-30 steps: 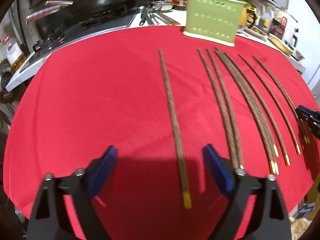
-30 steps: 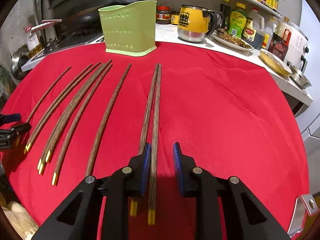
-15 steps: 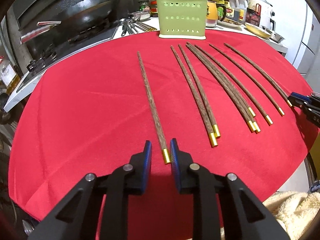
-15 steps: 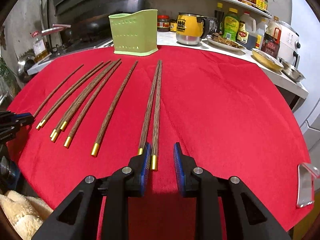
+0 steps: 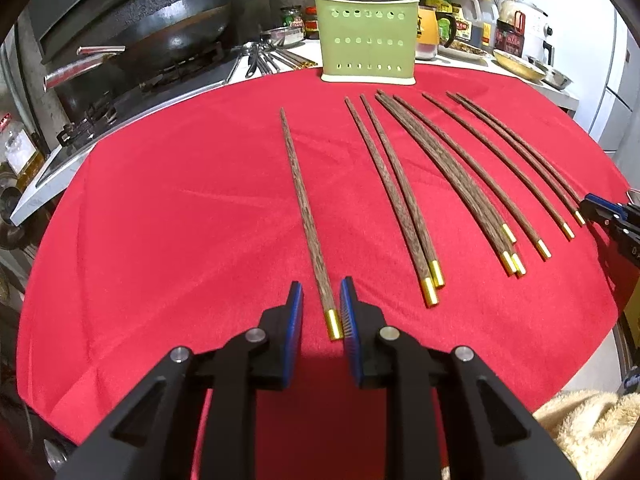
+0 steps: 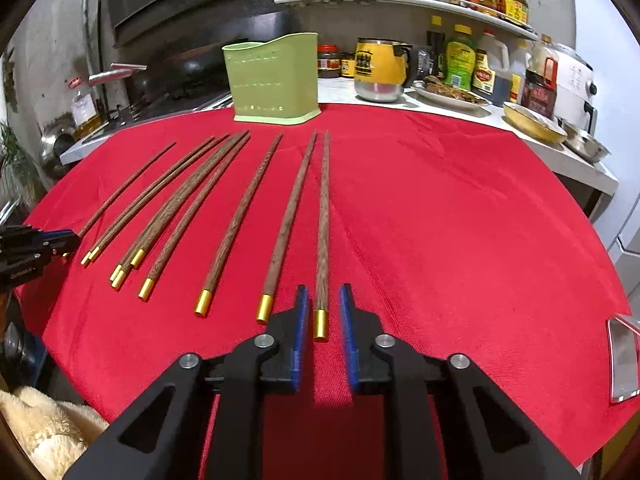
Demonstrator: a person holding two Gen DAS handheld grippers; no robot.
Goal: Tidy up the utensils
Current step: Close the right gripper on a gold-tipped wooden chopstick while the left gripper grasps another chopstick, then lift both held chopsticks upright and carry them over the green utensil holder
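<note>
Ten wooden chopsticks with gold caps lie fanned on the red cloth (image 5: 160,208), tips toward the green utensil holder (image 5: 368,40) standing upright at the cloth's far edge, top centre of the left wrist view.

Left view: lone chopstick (image 5: 306,216) runs down frame centre, apart from the rest. Its gold cap sits between the fingers of the left gripper (image 5: 321,304), lower centre. Jaws narrow; right pad looks against the cap, a gap shows on the left pad side, so no full pinch visible. This claw has just been closing around the cap.

Right view: the rightmost chopstick (image 6: 322,220) ends with its cap between the fingers of the right gripper (image 6: 323,306), lower centre. Jaws narrowed, just closing, small gaps both sides, not pinching. Neighbour chopstick (image 6: 286,224) lies just left of the left finger.

Wok (image 5: 180,36) upper left in left view. Yellow mug (image 6: 378,68) and bottles on counter behind the cloth, upper right in right view.
</note>
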